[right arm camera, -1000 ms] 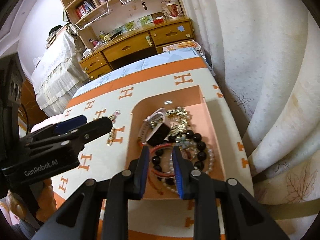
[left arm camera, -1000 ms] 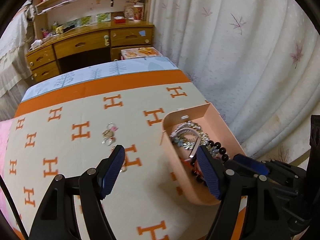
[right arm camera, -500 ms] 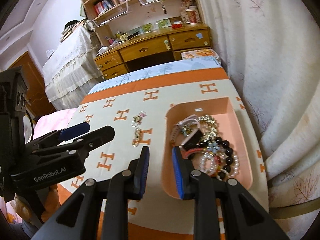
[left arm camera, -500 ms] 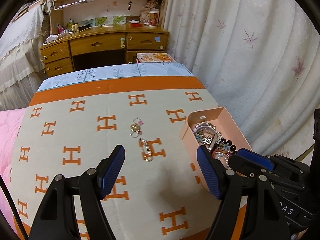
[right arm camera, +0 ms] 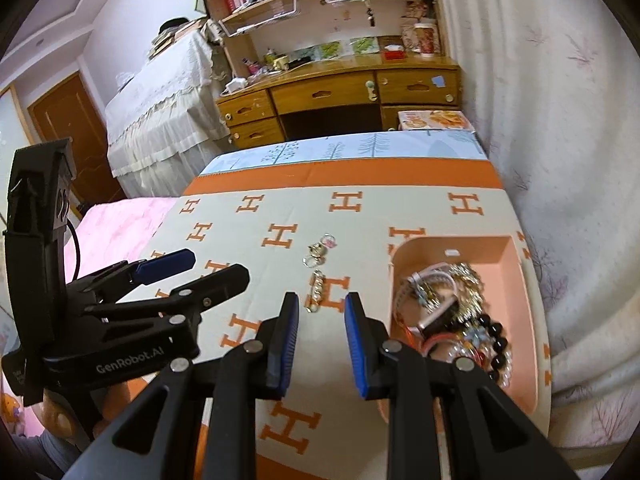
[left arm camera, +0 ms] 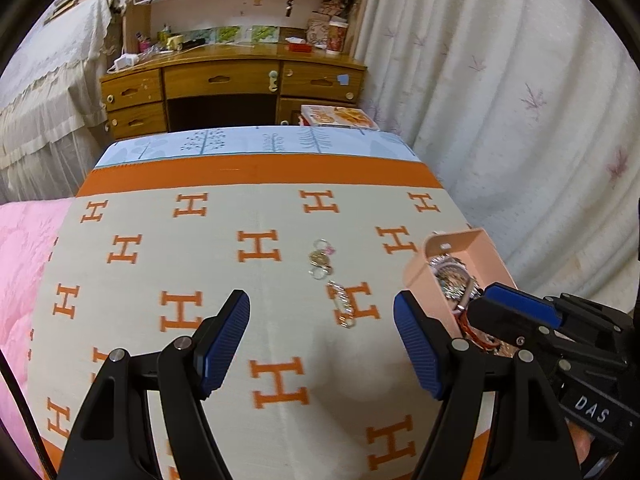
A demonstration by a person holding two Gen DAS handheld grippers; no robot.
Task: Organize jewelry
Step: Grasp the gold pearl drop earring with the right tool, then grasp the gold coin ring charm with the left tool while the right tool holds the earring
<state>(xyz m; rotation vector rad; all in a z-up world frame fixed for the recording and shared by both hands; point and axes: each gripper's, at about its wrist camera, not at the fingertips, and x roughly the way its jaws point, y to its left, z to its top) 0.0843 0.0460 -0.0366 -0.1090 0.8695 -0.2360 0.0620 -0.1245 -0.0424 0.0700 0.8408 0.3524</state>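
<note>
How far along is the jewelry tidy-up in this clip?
Mostly done: the tray already holds a heap of bracelets and beads. Nothing is in hand; left gripper and right gripper are both open and empty. Left: the charm and chain lying on the blanket.

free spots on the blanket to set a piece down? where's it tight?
Bare blanket left of the two loose jewelry pieces: the ring cluster and the chain. Also bare beyond them, up to the orange band. Crowded: the pink tray, heaped with bracelets and beads, only its far end showing floor.
</note>
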